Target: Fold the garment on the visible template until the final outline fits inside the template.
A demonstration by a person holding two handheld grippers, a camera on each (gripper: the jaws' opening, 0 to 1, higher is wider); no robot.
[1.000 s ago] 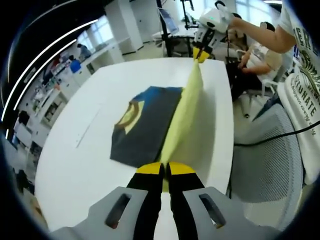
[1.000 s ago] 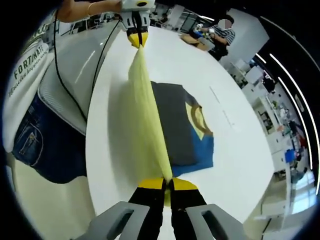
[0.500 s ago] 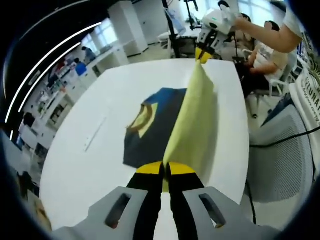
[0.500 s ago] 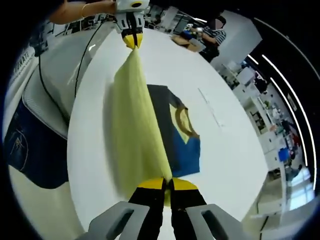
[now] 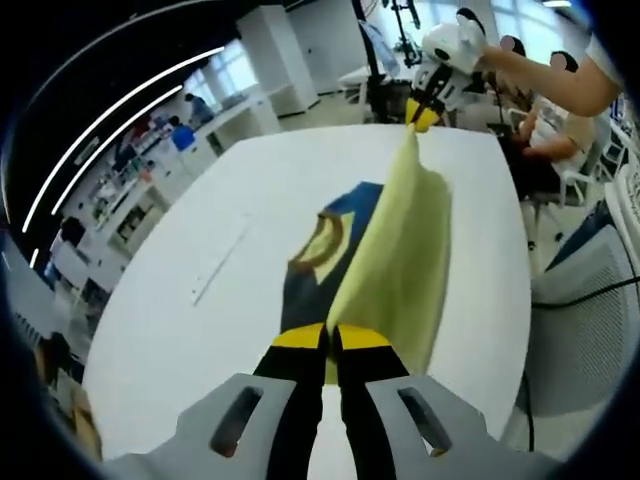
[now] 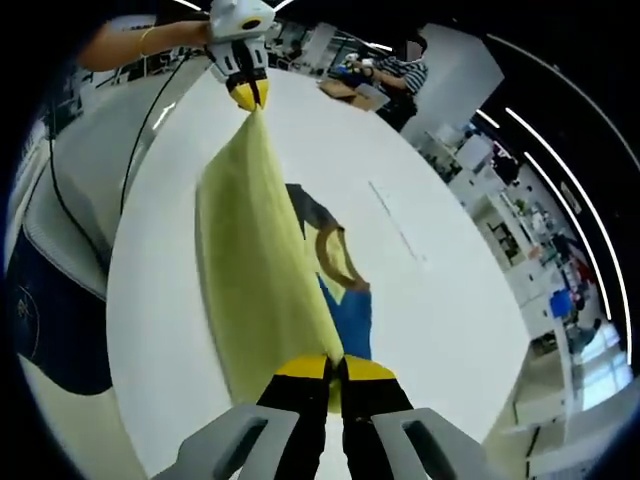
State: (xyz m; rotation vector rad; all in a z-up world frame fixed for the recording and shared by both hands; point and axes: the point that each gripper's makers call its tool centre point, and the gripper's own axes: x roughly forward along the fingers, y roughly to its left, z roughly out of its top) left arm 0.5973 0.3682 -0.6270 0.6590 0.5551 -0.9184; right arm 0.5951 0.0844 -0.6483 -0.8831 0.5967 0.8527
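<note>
A garment lies on the white table (image 5: 190,350), part yellow, part dark grey and blue with a yellow collar (image 5: 325,243). Its yellow panel (image 5: 400,240) is lifted off the table and stretched taut between both grippers. My left gripper (image 5: 330,340) is shut on one corner of the yellow edge. At the far end the right gripper (image 5: 423,112) pinches the other corner. In the right gripper view my right gripper (image 6: 335,372) is shut on the yellow panel (image 6: 255,260), with the left gripper (image 6: 247,95) at the far end. The blue part (image 6: 352,312) peeks out beside the panel.
A thin pale line (image 5: 220,262) marks the table left of the garment, the same line (image 6: 396,222) lying beyond the collar in the right gripper view. A mesh chair (image 5: 590,320) and a black cable stand at the table's right edge. Seated people (image 6: 385,68) are at the far end.
Both grippers have carried the lifted yellow panel sideways over the dark and blue part, which now shows less. The panel has widened from a narrow strip to a broad sheet.
</note>
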